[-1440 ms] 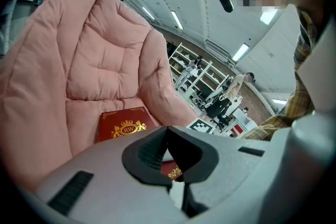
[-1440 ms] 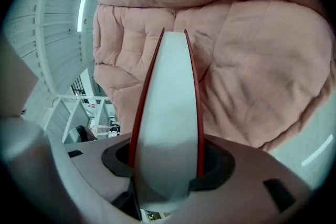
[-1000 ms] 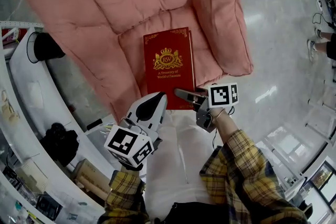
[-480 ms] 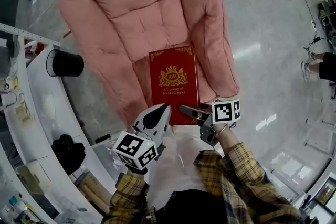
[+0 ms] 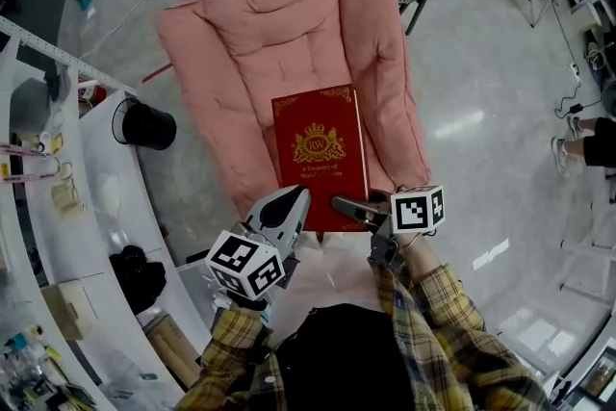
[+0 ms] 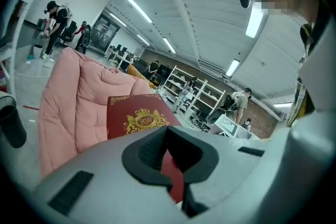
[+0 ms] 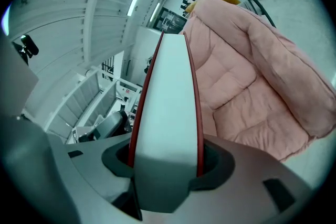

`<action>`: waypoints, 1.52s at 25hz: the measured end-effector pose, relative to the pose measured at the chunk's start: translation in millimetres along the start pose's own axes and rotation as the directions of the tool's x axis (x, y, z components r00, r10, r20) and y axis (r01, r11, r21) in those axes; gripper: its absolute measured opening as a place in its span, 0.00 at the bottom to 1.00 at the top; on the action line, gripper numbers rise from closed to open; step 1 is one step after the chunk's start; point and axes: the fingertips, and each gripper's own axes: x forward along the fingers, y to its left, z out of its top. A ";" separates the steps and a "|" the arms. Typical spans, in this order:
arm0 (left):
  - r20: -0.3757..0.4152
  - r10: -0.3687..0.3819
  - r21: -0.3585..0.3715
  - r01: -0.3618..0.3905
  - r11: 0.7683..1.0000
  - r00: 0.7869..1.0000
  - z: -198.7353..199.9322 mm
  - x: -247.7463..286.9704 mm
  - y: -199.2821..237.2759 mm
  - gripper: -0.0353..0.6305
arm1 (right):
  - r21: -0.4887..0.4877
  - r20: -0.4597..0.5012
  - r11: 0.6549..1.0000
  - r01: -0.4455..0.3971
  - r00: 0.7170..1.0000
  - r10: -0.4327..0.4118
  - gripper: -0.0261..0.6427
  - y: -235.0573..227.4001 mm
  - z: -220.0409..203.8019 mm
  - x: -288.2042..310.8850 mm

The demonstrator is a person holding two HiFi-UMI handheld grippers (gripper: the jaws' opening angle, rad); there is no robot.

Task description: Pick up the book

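**Book.** The book (image 5: 320,154) is a rectangular hardback. Its cover is smooth and dark red, with a gilt crest, gilt lettering and gilt corner ornaments. It lies face up over the lower middle of the pink cushion (image 5: 289,34). Its near edge reaches past the cushion's front edge towards the person.

**Pink cushion.** This is a soft, thickly padded fabric seat with stitched quilting and rounded, raised sides. It lies on a glossy grey floor (image 5: 481,63).

**Right gripper.** The right gripper (image 5: 345,205) is at the book's near right corner, just off the cushion's front edge. In the right gripper view its grey jaws are spread to the book's thickness. They are clamped on the pale page block (image 7: 165,113), with a red board on either side.

**Left gripper.** The left gripper (image 5: 294,197) is at the book's near left corner. In the left gripper view the jaws are almost together, with a thin red strip of the book in the slit between the dark pads (image 6: 142,155).

**Other items.** A black cylindrical bin (image 5: 146,124) stands left of the cushion.
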 end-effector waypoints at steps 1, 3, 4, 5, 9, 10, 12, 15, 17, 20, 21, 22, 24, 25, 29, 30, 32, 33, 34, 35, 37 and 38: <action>0.009 -0.002 -0.001 0.002 1.000 1.000 6.0 -3.3 -3.3 0.06 | -0.016 0.006 1.000 -0.003 1.000 0.003 0.42 7.7 2.0 -3.8; 0.033 -0.007 -0.005 0.007 1.000 0.999 19.1 -8.9 -8.8 0.06 | -0.046 0.026 0.999 -0.013 1.000 0.014 0.42 23.2 9.4 -10.3; 0.045 -0.009 -0.005 0.009 1.000 0.999 25.6 -11.3 -11.3 0.06 | -0.063 0.036 0.998 -0.018 0.999 0.020 0.42 30.6 13.9 -13.5; 0.055 -0.009 -0.001 0.009 1.000 0.998 31.5 -13.5 -14.0 0.06 | -0.082 0.046 0.996 -0.021 0.999 0.025 0.42 37.8 18.3 -16.9; 0.086 -0.013 0.028 0.010 1.000 0.996 51.7 -21.5 -26.2 0.06 | -0.152 0.083 0.988 -0.035 0.995 0.048 0.42 65.8 33.9 -31.4; 0.094 -0.015 0.031 0.013 0.999 0.995 54.9 -23.9 -29.6 0.06 | -0.167 0.092 0.985 -0.039 0.994 0.055 0.42 72.4 36.0 -35.5; 0.112 -0.018 0.035 0.014 0.999 0.994 60.2 -28.1 -35.4 0.06 | -0.193 0.107 0.980 -0.047 0.992 0.069 0.42 84.2 39.2 -43.8; 0.134 -0.020 0.049 0.014 0.999 0.991 68.5 -31.2 -43.1 0.06 | -0.225 0.123 0.973 -0.050 0.989 0.079 0.42 97.4 42.4 -55.3; 0.147 -0.019 0.055 0.011 0.998 0.989 72.5 -31.6 -46.6 0.06 | -0.238 0.129 0.970 -0.045 0.989 0.078 0.42 103.3 42.6 -61.2; 0.162 -0.017 0.059 0.007 0.998 0.987 76.3 -30.6 -49.9 0.06 | -0.247 0.137 0.968 -0.047 0.987 0.082 0.42 106.6 41.2 -66.6; 0.167 -0.016 0.057 0.007 0.998 0.986 76.5 -30.1 -50.3 0.06 | -0.247 0.139 0.968 -0.049 0.987 0.085 0.42 107.0 40.7 -67.4; 0.170 -0.016 0.056 0.006 0.998 0.985 76.9 -29.6 -50.7 0.06 | -0.246 0.140 0.968 -0.050 0.986 0.086 0.42 107.8 40.5 -67.7; 0.177 -0.017 0.057 0.007 0.998 0.984 79.1 -29.0 -51.4 0.06 | -0.246 0.135 0.968 -0.054 0.987 0.089 0.42 109.9 41.4 -66.7; 0.180 -0.017 0.059 0.007 0.998 0.984 80.7 -29.0 -51.8 0.06 | -0.249 0.131 0.967 -0.057 0.987 0.092 0.42 111.0 42.0 -65.7; 0.188 -0.010 0.058 -0.001 0.998 0.982 82.8 -30.4 -51.7 0.06 | -0.256 0.117 0.964 -0.070 0.988 0.103 0.42 113.8 43.0 -62.3; 0.190 -0.008 0.057 -0.003 0.998 0.982 83.0 -31.0 -51.5 0.06 | -0.257 0.115 0.964 -0.072 0.988 0.105 0.42 114.3 43.1 -61.8; 0.193 -0.003 0.056 -0.008 0.998 0.981 83.7 -32.7 -51.3 0.06 | -0.259 0.110 0.963 -0.077 0.988 0.109 0.42 115.7 43.0 -60.6; 0.193 -0.001 0.055 -0.009 0.998 0.981 83.9 -33.8 -51.0 0.06 | -0.259 0.107 0.962 -0.080 0.988 0.111 0.42 116.3 42.6 -59.8; 0.193 0.000 0.053 -0.011 0.999 0.981 83.9 -35.0 -50.5 0.06 | -0.260 0.103 0.962 -0.083 0.988 0.113 0.42 116.7 41.9 -58.7; 0.193 0.001 0.052 -0.011 0.999 0.981 83.8 -36.1 -50.0 0.06 | -0.260 0.099 0.962 -0.084 0.989 0.113 0.42 117.0 41.2 -57.6; 0.194 0.003 0.050 -0.013 0.999 0.981 84.0 -38.0 -48.4 0.06 | -0.260 0.095 0.962 -0.083 0.989 0.111 0.42 118.2 40.5 -55.4; 0.194 0.003 0.050 -0.013 0.999 0.981 84.4 -38.9 -47.5 0.06 | -0.261 0.094 0.962 -0.083 0.989 0.111 0.42 118.8 40.4 -54.2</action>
